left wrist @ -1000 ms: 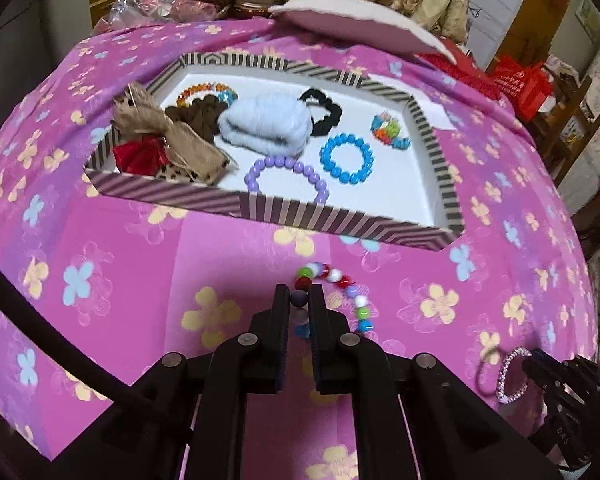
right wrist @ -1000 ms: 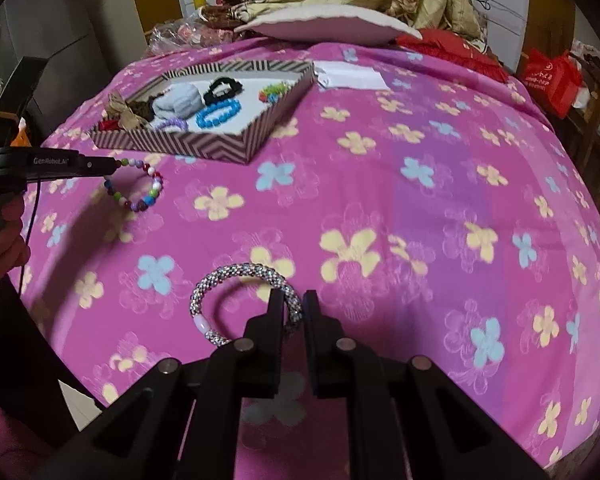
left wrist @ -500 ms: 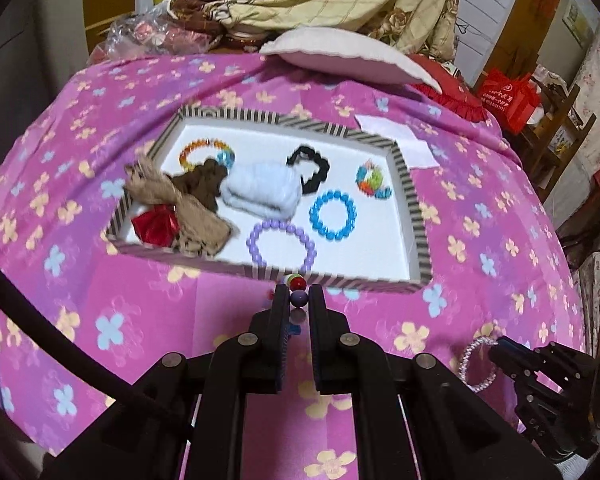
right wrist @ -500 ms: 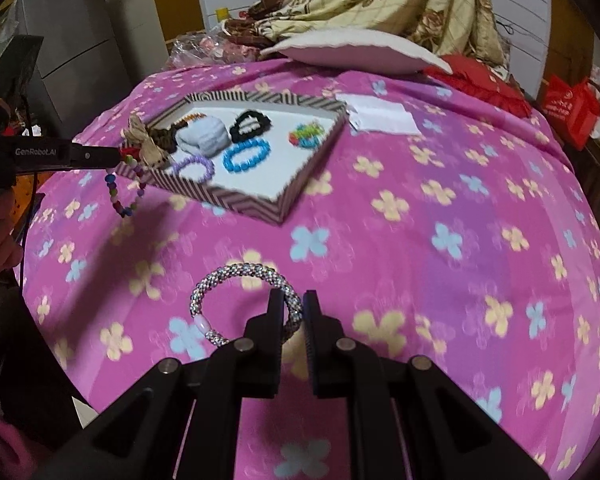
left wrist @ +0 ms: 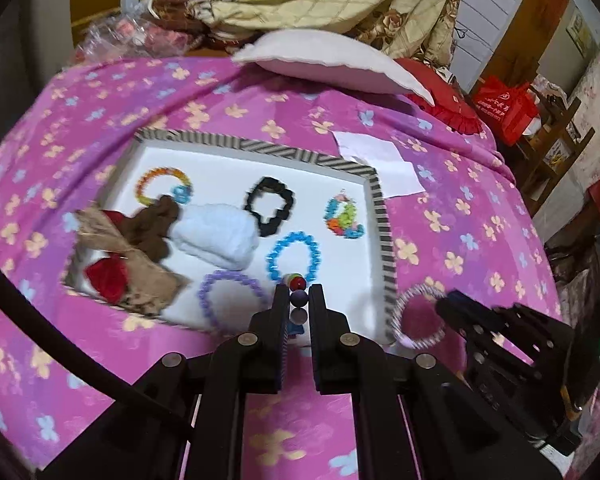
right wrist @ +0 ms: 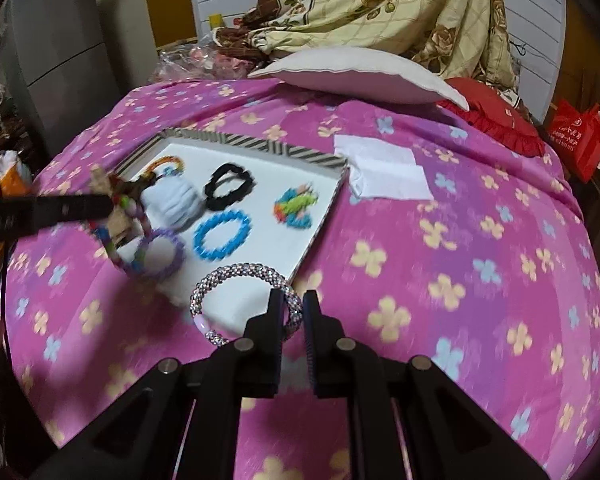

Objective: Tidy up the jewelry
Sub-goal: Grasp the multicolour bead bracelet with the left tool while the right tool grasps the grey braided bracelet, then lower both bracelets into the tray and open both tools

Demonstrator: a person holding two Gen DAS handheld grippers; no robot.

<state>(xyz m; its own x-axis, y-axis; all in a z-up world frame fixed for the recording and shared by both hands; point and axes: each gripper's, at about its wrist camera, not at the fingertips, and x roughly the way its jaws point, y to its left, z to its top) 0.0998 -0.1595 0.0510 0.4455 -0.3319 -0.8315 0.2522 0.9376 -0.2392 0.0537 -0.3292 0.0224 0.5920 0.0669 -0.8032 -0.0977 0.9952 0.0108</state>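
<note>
A striped tray (left wrist: 382, 216) (right wrist: 260, 147) with a white floor lies on the pink flowered bedspread. It holds blue (left wrist: 294, 256) (right wrist: 222, 240), purple (left wrist: 232, 292) (right wrist: 160, 256) and black (left wrist: 270, 204) (right wrist: 230, 186) bracelets and a white scrunchie (left wrist: 216, 236). My left gripper (left wrist: 299, 300) is shut on a multicoloured bead bracelet (left wrist: 299, 298) (right wrist: 116, 248), which hangs over the tray's near side. My right gripper (right wrist: 293, 306) is shut on a sparkly silver bracelet (right wrist: 236, 276) (left wrist: 414, 320), held just over the tray's near corner.
In the tray also lie an orange bead ring (left wrist: 158, 182), a bright bead cluster (left wrist: 342, 218), brown fabric (left wrist: 152, 228), a burlap bow (left wrist: 128, 256) and a red piece (left wrist: 106, 278). White paper (right wrist: 384, 172) lies beside the tray. A pillow (right wrist: 356, 76) and blankets sit beyond.
Both grippers rose and moved toward the tray with their bracelets; the bead bracelet left the bedspread and now hangs over the tray's near side, the silver one over its corner.
</note>
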